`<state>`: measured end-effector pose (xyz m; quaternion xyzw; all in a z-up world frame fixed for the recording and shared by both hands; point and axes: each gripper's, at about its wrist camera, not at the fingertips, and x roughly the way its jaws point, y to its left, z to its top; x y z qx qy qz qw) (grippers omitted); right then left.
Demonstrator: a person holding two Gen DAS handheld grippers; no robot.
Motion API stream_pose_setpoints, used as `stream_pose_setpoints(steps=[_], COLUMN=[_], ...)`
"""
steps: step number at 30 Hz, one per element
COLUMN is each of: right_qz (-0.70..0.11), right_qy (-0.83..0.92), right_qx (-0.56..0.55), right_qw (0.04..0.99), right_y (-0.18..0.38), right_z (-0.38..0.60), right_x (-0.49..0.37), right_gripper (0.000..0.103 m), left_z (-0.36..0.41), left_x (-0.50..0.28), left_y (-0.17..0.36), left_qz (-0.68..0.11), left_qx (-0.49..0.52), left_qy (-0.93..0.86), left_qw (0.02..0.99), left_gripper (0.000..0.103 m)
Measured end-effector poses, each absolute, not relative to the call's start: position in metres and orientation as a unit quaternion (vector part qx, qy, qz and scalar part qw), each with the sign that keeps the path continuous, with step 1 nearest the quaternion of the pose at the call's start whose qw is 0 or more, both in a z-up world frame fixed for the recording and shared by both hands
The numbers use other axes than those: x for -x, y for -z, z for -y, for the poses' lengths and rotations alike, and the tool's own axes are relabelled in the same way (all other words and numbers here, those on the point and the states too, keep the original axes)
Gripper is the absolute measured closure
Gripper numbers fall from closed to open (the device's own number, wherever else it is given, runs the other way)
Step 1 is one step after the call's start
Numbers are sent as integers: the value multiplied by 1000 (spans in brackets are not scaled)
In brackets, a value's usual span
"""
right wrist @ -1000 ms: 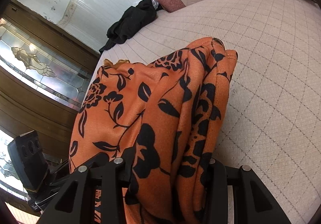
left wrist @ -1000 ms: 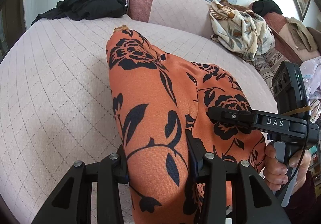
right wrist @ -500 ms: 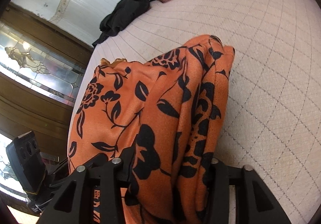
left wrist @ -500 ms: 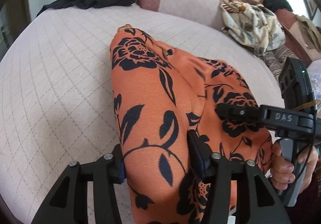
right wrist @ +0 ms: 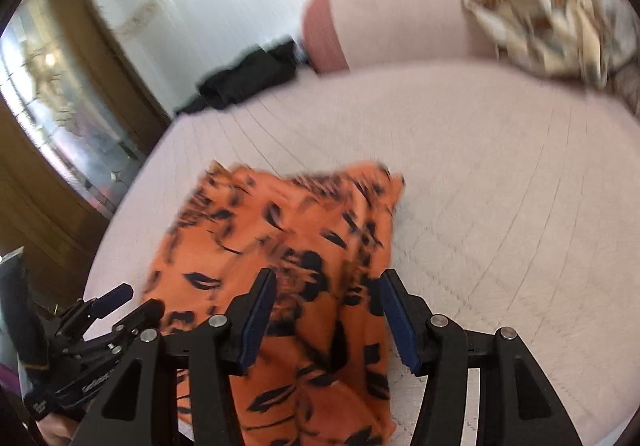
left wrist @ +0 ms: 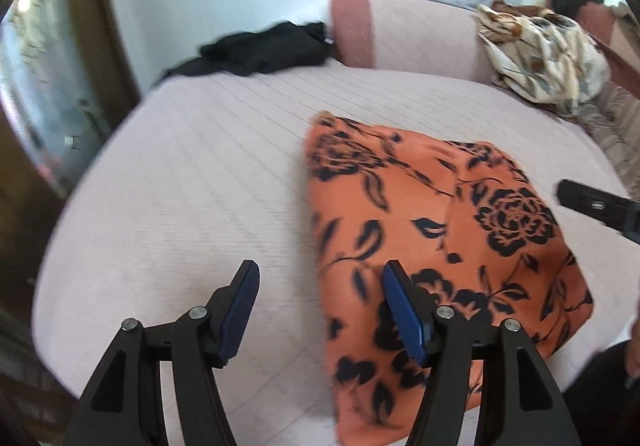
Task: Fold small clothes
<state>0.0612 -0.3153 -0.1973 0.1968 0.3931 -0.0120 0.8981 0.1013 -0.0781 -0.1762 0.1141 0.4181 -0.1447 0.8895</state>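
Orange black-flowered cloth (left wrist: 440, 246) lying folded on quilted pale-pink bed cover (left wrist: 192, 198), released.

Left claw (left wrist: 320, 310) opening, nothing between blue pads, hanging over bare cover just beside cloth's left edge; right claw (right wrist: 326, 316) opening above cloth, pads clear of it. Seems one fold done; another fold or putting aside possibly left. Plenty of free cover left and beyond; crumpled black garment (left wrist: 260, 50) and heaped cream patterned fabric (left wrist: 548, 54) well apart; cloth's near edge close to bed's edge.

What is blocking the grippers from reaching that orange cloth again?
Nothing visible. The orange cloth lies bare on the bed, right under the opening left gripper and right gripper; the black garment lies far off.
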Motion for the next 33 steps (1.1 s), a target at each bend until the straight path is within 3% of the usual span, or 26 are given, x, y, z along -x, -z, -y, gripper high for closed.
stream_pose_setpoints(steps=[3, 5, 9, 16, 19, 21, 27, 33], right_qz=[-375, -391, -493, -454, -417, -389, -326, -308], right_qy=[-20, -44, -47, -27, -14, -4, 28, 40], right_qx=[-187, -185, -195, -166, -154, -146, -131, -123], right_qw=[908, 901, 846, 875, 896, 910, 936, 943], right_y=[186, 192, 239, 199, 167, 144, 93, 69], right_z=[299, 287, 273, 266, 264, 262, 266, 265], right_x=[-52, -52, -69, -51, -36, -26, 10, 39], right_gripper=[49, 59, 59, 60, 59, 55, 44, 41], left_z=[71, 68, 67, 62, 60, 60, 59, 63], left_x=[-99, -100, -101, -88, -78, -67, -41, -17], left_y=[178, 187, 197, 141, 114, 91, 44, 10], left_qz=[-419, -426, -439, -403, -379, -356, -305, -272], left_qx=[-120, -133, -150, -130, -121, -117, -102, -94], left_qy=[121, 107, 90, 81, 73, 66, 65, 57], left_qw=[892, 888, 881, 902, 915, 925, 945, 956], left_gripper=[38, 35, 33, 33, 33, 24, 15, 13])
